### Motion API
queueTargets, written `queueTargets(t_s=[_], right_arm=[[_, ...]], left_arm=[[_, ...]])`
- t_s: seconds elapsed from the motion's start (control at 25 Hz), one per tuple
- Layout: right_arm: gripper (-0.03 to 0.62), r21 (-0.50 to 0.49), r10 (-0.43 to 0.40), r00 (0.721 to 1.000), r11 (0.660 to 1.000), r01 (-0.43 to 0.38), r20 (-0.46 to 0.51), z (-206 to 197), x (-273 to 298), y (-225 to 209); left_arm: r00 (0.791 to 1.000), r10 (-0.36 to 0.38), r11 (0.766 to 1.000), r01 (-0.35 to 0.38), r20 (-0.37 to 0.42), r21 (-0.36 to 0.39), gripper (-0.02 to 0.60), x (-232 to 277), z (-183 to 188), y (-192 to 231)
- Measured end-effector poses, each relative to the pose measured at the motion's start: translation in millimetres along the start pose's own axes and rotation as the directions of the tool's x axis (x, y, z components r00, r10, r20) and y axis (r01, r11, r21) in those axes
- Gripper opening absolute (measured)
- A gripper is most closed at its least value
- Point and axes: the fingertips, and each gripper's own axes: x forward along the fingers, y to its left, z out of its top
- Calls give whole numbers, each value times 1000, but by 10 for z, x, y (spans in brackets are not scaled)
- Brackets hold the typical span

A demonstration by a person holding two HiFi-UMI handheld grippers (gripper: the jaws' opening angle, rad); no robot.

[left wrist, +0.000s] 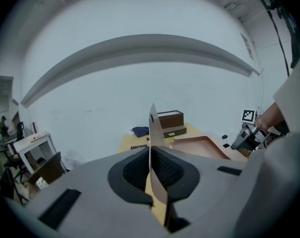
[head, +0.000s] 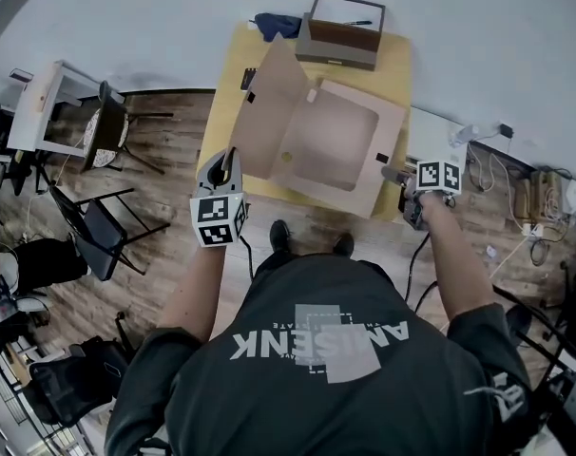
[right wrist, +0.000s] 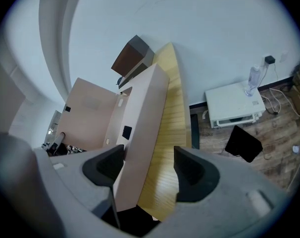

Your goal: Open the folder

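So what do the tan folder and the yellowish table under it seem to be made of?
The tan flat folder: probably matte cardboard; its thin, stiff panels stay flat, with no shine. The yellowish rectangular table: wood or wood-look laminate, judging by fine grain lines; which one is unclear.
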Motion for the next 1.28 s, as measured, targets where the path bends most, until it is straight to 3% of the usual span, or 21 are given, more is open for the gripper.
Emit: queueTargets(t_s=[0.24, 0.6, 0.92, 1.12, 1.28], right_arm=[[305, -15, -66, 997, 998, 66, 40, 20, -55, -44], [305, 27, -158, 981, 987, 156, 112, 282, -77, -92], [305, 78, -198, 971, 979, 189, 132, 362, -64, -77], [305, 122, -201, 967, 975, 184, 153, 341, -69, -97], [305, 70, -240, 960, 970, 231, 146, 345, -99, -88]], left_arm=[[997, 41, 999, -42, -67, -13, 17, -66, -381, 440], [991, 6, 998, -15, -132, -69, 28, 98, -654, 680], [982, 14, 985, -46, -190, -169, 56, 352, -895, 1001], [966, 35, 984, -78, -256, -159, 90, 486, -1171, 1132], [949, 42, 977, -105, -313, -187, 110, 594, -1400, 1228]])
